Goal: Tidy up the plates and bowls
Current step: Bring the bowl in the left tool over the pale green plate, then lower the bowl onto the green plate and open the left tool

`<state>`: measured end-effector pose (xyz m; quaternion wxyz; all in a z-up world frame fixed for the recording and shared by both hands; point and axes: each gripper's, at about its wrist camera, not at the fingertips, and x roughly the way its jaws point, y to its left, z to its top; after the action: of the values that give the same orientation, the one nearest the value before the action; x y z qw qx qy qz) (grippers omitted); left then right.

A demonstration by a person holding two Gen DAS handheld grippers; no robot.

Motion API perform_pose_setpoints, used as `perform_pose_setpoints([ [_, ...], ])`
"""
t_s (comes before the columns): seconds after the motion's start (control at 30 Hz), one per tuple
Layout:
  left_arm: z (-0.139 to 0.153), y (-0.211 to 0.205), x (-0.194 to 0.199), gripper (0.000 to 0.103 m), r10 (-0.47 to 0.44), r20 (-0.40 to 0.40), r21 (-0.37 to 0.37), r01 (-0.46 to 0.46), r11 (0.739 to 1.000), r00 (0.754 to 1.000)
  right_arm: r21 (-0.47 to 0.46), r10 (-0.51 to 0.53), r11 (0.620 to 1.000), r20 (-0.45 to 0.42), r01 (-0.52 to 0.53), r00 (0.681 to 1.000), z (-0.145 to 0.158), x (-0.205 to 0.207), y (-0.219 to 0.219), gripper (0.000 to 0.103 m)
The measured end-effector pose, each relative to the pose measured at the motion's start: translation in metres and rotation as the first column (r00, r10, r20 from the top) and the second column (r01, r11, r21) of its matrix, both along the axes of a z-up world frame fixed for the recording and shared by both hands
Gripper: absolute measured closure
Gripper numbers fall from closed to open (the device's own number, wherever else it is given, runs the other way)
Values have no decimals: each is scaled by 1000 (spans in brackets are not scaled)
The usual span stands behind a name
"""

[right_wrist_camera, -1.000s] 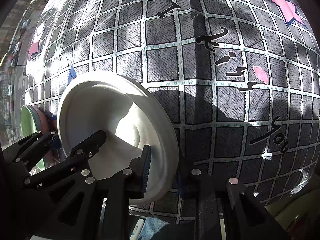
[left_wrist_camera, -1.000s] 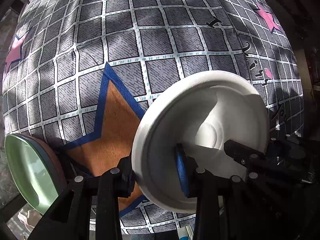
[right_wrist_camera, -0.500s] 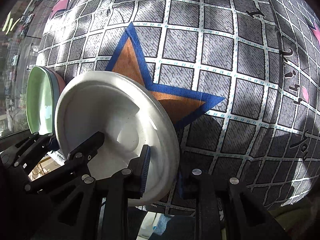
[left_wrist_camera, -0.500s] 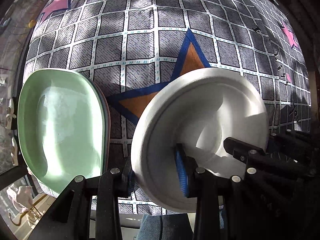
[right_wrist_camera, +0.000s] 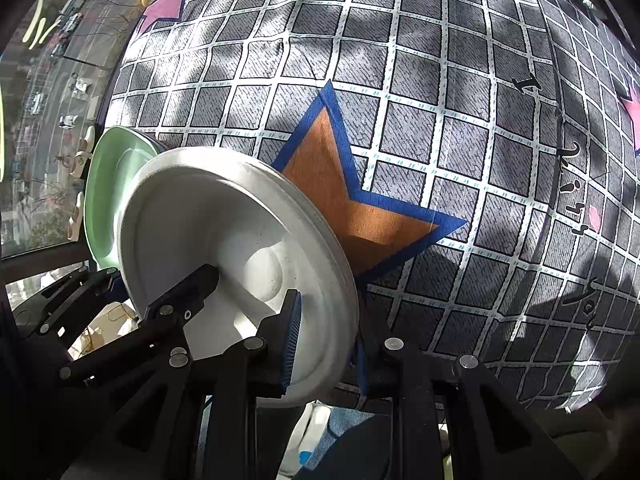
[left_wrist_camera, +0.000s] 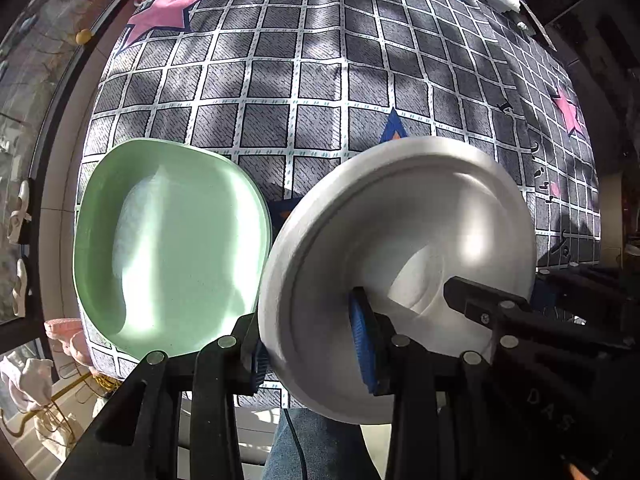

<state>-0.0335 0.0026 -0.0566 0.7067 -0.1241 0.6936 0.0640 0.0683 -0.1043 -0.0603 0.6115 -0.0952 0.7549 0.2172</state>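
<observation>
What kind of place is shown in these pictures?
Probably a home, beside a window: a star-patterned checked cloth covers what is likely a bed or table, window glass shows a street outside, and slippers lie nearby.

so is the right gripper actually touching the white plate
Touching. In the right wrist view the right gripper has one blue pad on each face of the white plate rim.

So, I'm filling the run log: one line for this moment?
left hand-held gripper: shut on white plate | right hand-held gripper: shut on white plate | green plate: on checked cloth
</observation>
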Motion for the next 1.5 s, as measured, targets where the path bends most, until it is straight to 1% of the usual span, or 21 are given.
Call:
perform_pose_setpoints([
  [0.13,22,16,-1,64,44,36,23,-45,999,998,17,21,1000,36,-21,999,13,-2,38,77],
  [0.17,22,37,2,65,61,42,29,-62,998,997,25,30,999,42,-31,999,16,-4,49,77],
  [0.23,23,45,11,64,97,48,43,-99,994,994,44,57,997,53,-59,997,8,0,64,77],
  [0.33,20,78,15,65,150,54,64,-153,986,987,69,105,992,66,-109,992,5,-7,104,77],
  [0.53,11,125,1,65,266,29,85,-267,960,964,101,200,973,58,-205,978,-30,-7,172,77],
  [0.57,9,132,-4,65,280,24,85,-281,956,960,105,214,970,53,-218,975,-33,-6,175,77],
  [0.6,7,139,-8,65,294,19,83,-295,952,956,107,227,967,50,-231,973,-32,-8,177,77],
  [0.7,-5,152,-11,65,329,7,65,-329,942,944,97,252,962,45,-255,967,-52,-18,210,77],
  [0.73,-9,155,-11,65,337,3,59,-337,940,941,92,258,961,43,-261,965,-49,-20,202,77],
  [0.87,-22,162,-11,65,354,0,34,-354,935,935,73,270,960,37,-272,962,-57,-18,204,77],
  [1.03,-24,165,-10,52,358,11,30,-358,933,934,60,268,961,44,-270,962,-50,-12,190,76],
  [1.1,-22,164,-9,51,351,14,39,-352,935,936,52,259,964,53,-261,965,-48,-12,191,73],
  [1.2,-18,160,-5,46,330,8,55,-330,942,944,64,252,965,51,-254,967,-39,-10,183,72],
  [1.27,-14,158,-4,43,316,12,75,-316,946,949,32,260,964,80,-263,962,-34,-11,180,64],
  [1.3,-12,158,-4,32,310,12,101,-310,945,951,3,266,963,111,-268,958,-28,-10,171,51],
  [1.33,-9,158,-4,15,307,12,138,-305,942,952,-4,263,964,131,-265,956,-25,-9,168,45],
  [1.37,-7,158,-5,12,301,20,150,-300,942,954,6,253,967,133,-256,958,-22,-7,163,45],
  [1.4,-5,158,-6,12,296,26,143,-296,944,955,24,235,971,114,-239,965,-19,-4,156,37],
  [1.43,-3,158,-7,12,292,29,145,-293,945,956,44,216,974,94,-221,972,-19,-3,154,18],
  [1.47,-1,156,-8,11,285,28,151,-286,946,958,67,194,978,84,-200,977,-15,-1,149,11],
  [1.5,0,154,-7,7,273,27,149,-273,950,962,82,176,980,90,-183,980,-11,0,145,6],
])
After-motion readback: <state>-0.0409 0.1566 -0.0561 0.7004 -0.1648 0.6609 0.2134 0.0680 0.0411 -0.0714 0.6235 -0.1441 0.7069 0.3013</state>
